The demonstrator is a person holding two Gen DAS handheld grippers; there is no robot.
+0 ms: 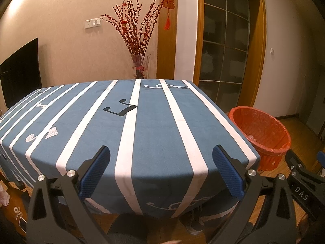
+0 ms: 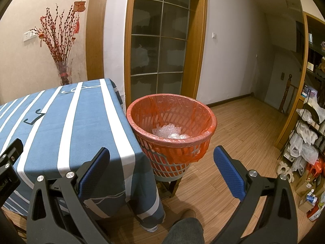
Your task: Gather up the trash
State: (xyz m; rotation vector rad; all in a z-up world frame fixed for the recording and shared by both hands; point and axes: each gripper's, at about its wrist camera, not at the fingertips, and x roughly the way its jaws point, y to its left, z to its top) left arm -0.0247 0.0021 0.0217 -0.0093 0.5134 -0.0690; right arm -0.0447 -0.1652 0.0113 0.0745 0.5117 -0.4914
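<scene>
Left gripper (image 1: 160, 156), black frame, ribbed blue pads: jaws wide apart, empty, over near table edge. Right gripper (image 2: 161, 156), same build: jaws wide apart, empty, low in front of basket. Blue cloth with white stripes (image 1: 154, 126), matte weave, draped over table. Right of table: round red plastic lattice wastebasket (image 2: 172, 158), glossy red liner, crumpled clear plastic trash (image 2: 169, 133) at bottom. Far: glass vase of red twigs (image 1: 139, 67).

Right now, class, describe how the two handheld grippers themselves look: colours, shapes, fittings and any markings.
Both the left gripper and the right gripper have black plastic frames with triangular cut-outs and silver round bolts. Their fingers carry blue ribbed pads. In the left wrist view, the right gripper's black body shows the white letters "DAS".
</scene>
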